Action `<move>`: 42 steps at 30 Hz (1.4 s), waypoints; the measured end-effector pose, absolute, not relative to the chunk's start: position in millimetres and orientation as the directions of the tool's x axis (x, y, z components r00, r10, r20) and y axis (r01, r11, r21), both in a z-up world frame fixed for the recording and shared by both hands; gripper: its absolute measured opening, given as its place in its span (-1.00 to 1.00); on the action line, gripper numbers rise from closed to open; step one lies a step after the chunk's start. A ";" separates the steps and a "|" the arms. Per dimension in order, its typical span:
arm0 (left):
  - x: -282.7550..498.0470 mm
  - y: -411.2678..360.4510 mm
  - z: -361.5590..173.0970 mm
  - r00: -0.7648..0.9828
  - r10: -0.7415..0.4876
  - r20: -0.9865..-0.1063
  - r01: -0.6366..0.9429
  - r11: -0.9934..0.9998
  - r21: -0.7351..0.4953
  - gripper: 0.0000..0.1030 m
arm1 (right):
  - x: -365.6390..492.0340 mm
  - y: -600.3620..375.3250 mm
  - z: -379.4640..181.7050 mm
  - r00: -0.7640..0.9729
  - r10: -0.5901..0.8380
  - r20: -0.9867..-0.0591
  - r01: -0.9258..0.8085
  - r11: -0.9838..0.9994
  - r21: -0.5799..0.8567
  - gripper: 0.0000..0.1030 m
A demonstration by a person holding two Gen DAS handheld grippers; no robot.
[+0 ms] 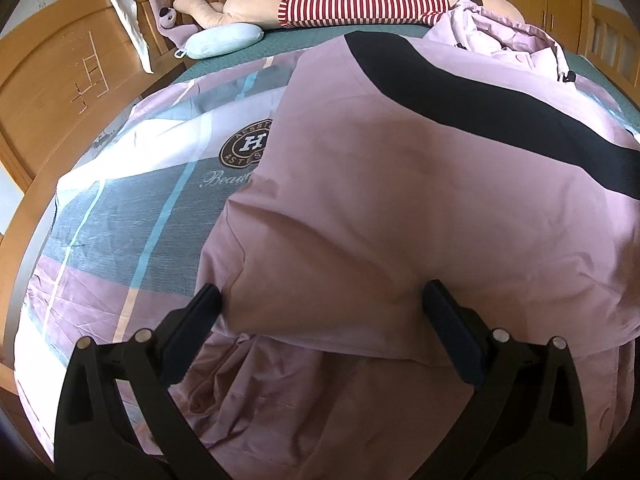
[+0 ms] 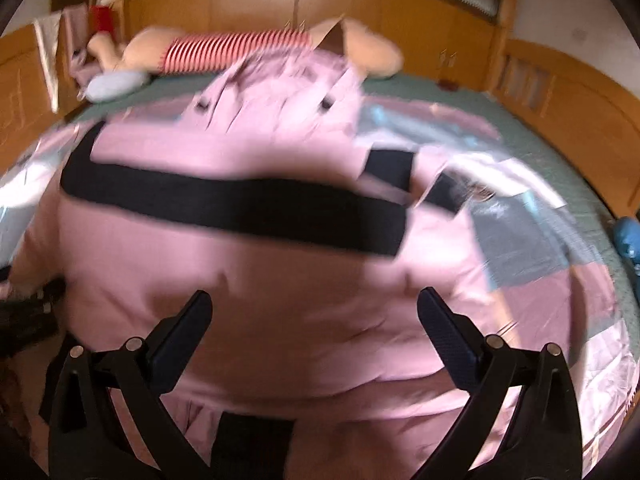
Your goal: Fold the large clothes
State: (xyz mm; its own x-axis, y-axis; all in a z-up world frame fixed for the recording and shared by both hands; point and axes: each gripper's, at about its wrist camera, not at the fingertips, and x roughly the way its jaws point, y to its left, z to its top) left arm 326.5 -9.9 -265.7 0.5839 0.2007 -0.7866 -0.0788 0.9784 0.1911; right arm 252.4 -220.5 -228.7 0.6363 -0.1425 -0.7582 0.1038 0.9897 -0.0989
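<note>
The pink jacket [image 1: 400, 184] with a black band is lying spread on the bed's patterned quilt [image 1: 132, 208]. The left gripper [image 1: 320, 304] and right gripper [image 2: 314, 308] are hovering over it, jaws apart, gripping nothing.

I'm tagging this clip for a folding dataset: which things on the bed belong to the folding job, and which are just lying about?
Job:
- pink padded jacket with a black band
- left tongs, open
- right tongs, open

Lying about:
- checked pink and grey bedsheet
- plush toy in a red striped top
- pale blue pillow
</note>
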 end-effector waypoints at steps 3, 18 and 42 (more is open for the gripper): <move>326.9 -9.8 -265.9 0.586 0.206 -0.784 -0.078 0.977 0.199 0.96 | 257.0 -208.1 -248.0 0.583 -0.191 -0.790 0.078 0.981 -0.180 0.97; 324.3 -12.1 -266.3 0.597 0.209 -0.775 -0.083 0.976 0.200 0.96 | 321.7 -240.0 -134.5 0.701 -0.077 -0.709 0.092 0.996 -0.017 0.97; 325.3 -13.7 -268.9 0.612 0.204 -0.764 -0.087 0.978 0.191 0.96 | 403.8 -316.5 -93.8 0.823 0.226 -0.520 0.022 0.904 0.427 -0.92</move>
